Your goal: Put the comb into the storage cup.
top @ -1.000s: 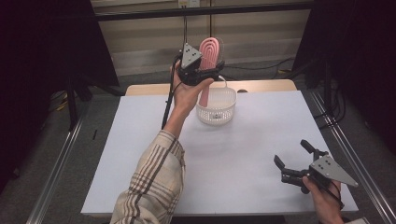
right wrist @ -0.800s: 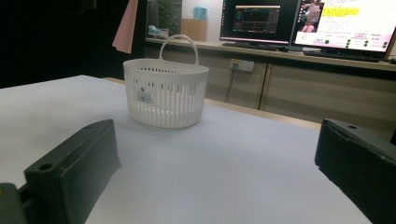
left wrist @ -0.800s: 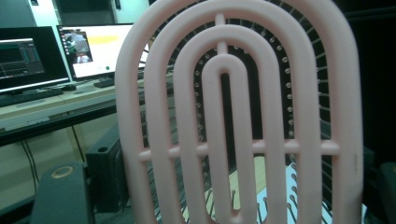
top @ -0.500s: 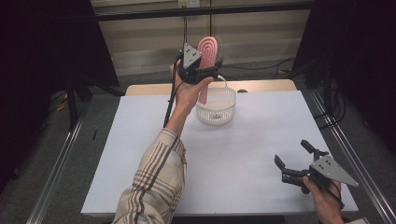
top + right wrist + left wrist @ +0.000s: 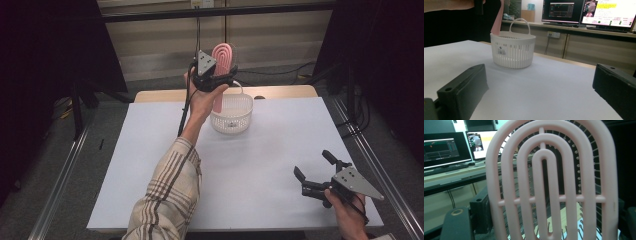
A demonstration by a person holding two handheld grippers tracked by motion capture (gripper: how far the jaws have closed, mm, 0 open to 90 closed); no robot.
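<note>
A pink hairbrush [image 5: 223, 54] stands upright, head up, with my left gripper [image 5: 219, 83] shut on its handle. The handle's lower end hangs just inside the rim of a white slatted basket [image 5: 231, 116] at the back middle of the table. In the left gripper view the brush head [image 5: 549, 182] stands close up, showing its slotted back with the bristles behind it. In the right gripper view the basket [image 5: 512, 51] stands ahead with the pink handle [image 5: 497, 20] dipping in at its left. My right gripper [image 5: 312, 164] rests open near the front right corner, nothing between its jaws.
The white table [image 5: 150, 150] has a wooden strip along its far edge. Metal rails [image 5: 65, 185] run along both sides. Desks with lit monitors [image 5: 609, 12] stand beyond the table. A person's plaid sleeve [image 5: 170, 195] reaches in from the front.
My left gripper has sunk a little with the brush, bringing the handle lower over the basket. The right gripper has kept still.
</note>
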